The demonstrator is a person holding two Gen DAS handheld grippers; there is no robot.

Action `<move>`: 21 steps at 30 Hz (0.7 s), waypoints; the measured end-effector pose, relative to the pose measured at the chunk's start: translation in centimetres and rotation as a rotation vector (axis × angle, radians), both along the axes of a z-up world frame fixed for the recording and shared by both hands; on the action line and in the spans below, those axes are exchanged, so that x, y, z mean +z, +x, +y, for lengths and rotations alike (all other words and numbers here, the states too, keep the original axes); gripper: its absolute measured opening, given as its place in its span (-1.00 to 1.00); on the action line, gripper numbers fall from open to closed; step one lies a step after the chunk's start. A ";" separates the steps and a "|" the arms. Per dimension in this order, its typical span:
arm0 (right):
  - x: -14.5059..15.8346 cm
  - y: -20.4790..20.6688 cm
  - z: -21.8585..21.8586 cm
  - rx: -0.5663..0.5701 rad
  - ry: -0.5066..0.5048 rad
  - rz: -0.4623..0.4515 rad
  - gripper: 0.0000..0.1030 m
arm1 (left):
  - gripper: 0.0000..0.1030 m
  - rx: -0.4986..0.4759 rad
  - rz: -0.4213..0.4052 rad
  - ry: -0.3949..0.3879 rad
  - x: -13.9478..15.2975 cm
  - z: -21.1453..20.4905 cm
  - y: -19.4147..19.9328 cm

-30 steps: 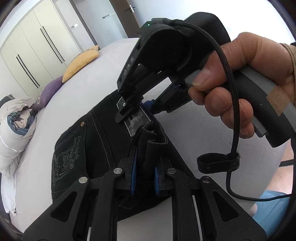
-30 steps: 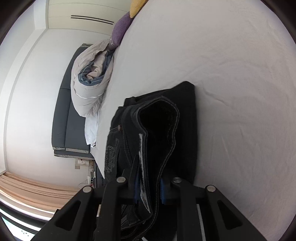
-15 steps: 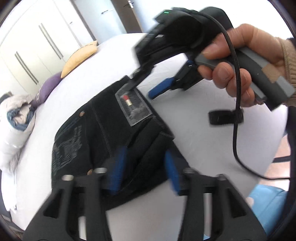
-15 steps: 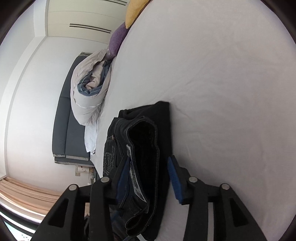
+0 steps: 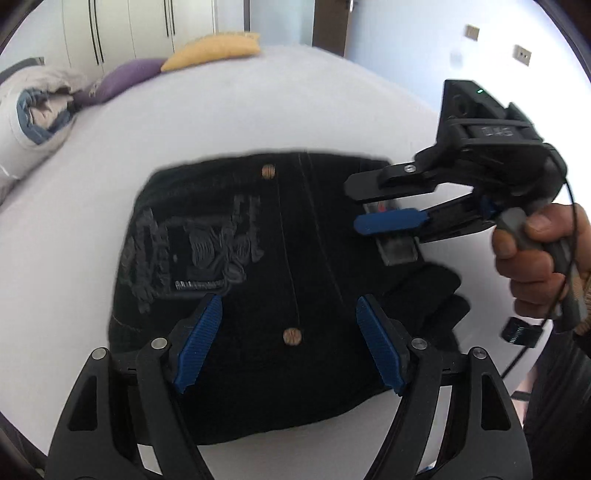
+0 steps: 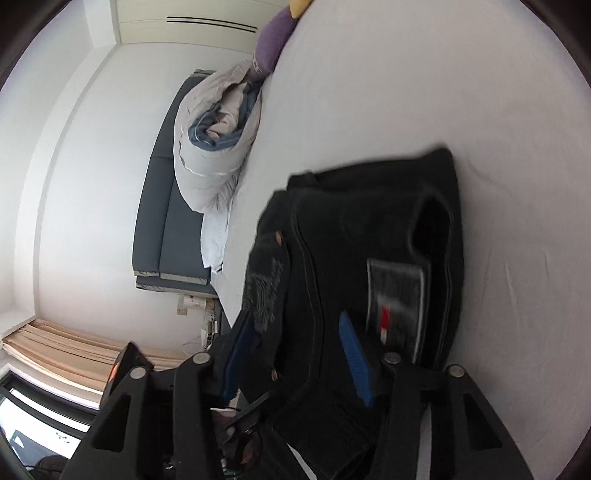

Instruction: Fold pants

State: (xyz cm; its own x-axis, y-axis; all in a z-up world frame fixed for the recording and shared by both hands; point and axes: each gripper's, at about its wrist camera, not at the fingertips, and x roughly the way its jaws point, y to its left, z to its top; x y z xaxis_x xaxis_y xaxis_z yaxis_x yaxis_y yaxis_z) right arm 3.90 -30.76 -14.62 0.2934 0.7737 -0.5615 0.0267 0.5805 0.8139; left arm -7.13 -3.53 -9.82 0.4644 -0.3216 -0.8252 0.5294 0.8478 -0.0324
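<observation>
Your left gripper (image 5: 288, 339) hangs above the folded pants (image 5: 258, 266) with its jaws spread wide; they have just been opening, and nothing sits between the blue pads (image 5: 199, 343) except the cloth lying flat well below them. I read that as a release: the fold is laid, so you no longer need a pinch on this side.

Your right gripper (image 5: 384, 203), seen from the left camera, reaches in over the waistband side with its jaws parted moderately. One blue pad hovers by the grey label patch (image 5: 399, 251), and I see no fabric pinched between the fingers. Its own camera shows the denim bunched close under and between the jaws, so whether a pad grazes the cloth I cannot tell. Your hand (image 5: 539, 266) wraps the handle, with the cable trailing past it.

The pants lie on the white bed sheet (image 5: 332, 110), near the edge closest to you, folded into a compact dark block. A pale embroidered design on the back pocket faces up, two copper rivets show along the seam, and the stitching runs in light lines. The right-hand edge is lumpy, with thick layers rolled rather than flat, so it probably needs a press.

Further off, a rolled duvet (image 6: 218, 147) rests at the bed's side, then a purple cushion (image 5: 125, 77) and a yellow cushion (image 5: 218, 48) near the wardrobe (image 5: 129, 29).
</observation>
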 end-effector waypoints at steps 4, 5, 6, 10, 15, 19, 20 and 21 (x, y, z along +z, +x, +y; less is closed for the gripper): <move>-0.5 -5.0 -0.1 0.055 0.025 -0.069 -0.10 | 0.44 -0.003 0.001 -0.054 -0.3 1.6 -1.4; -0.2 -6.1 -0.5 0.050 0.037 -0.085 -0.03 | 0.44 0.000 0.009 -0.079 0.4 2.3 -1.5; 0.1 -6.8 -1.0 0.048 0.052 -0.074 0.03 | 0.44 0.012 0.002 -0.115 1.5 3.1 -1.4; 2.8 -7.9 -2.3 0.013 0.095 -0.141 0.39 | 0.44 0.067 -0.063 -0.209 5.8 6.1 2.7; 4.2 -6.1 -2.1 -0.030 0.179 -0.191 0.40 | 0.44 0.031 0.037 -0.337 4.3 6.3 10.8; 3.1 -5.9 -1.6 -0.034 0.116 -0.134 0.40 | 0.43 0.055 0.103 -0.212 -1.2 5.7 10.8; 2.9 -6.0 -1.7 -0.037 0.109 -0.124 0.40 | 0.43 0.046 0.066 -0.187 -1.5 5.6 10.0; 3.0 -6.3 -2.0 -0.042 0.103 -0.129 0.40 | 0.43 0.044 0.033 -0.164 -1.3 5.5 9.0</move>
